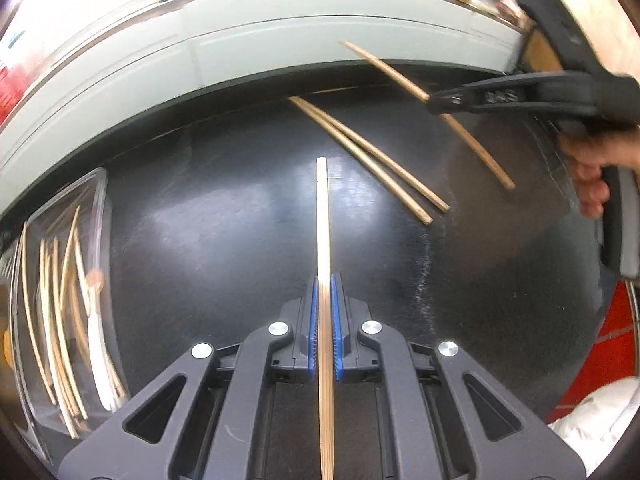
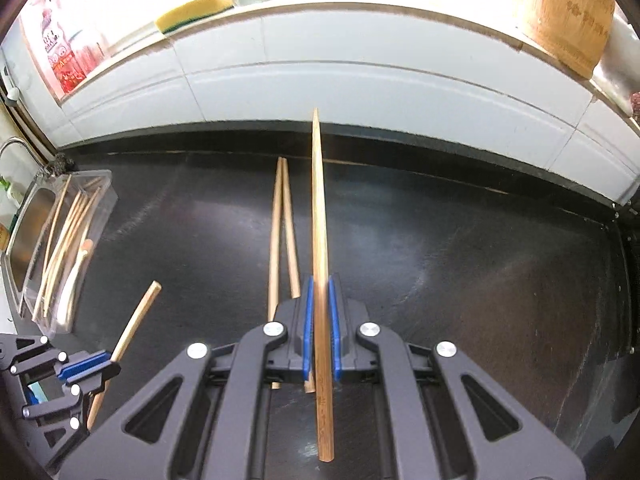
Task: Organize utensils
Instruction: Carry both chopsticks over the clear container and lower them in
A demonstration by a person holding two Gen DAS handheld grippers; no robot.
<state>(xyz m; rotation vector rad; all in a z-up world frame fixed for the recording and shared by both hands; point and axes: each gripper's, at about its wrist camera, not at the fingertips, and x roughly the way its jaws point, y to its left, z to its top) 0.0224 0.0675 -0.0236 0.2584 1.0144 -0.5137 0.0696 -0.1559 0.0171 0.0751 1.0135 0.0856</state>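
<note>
Evidently, with each gripper's fingers pinching one slender wooden chopstick [image 1: 323, 240] [image 2: 320, 240] above the glossy black surface [image 1: 200, 220], both needed carrying level into the clear plastic tray [image 1: 60, 280] at left, where more chopsticks lay.

Right gripper [image 2: 320, 292] clamps chopstick [image 2: 320, 200]; two chopsticks [image 2: 282, 232] on counter [image 2: 460, 260]

A home kitchen. A dark counter [image 2: 440, 260] meets white wall tiles [image 2: 360, 92]. On the ledge above sit a sponge [image 2: 196, 12] and a wooden board [image 2: 568, 24].
</note>
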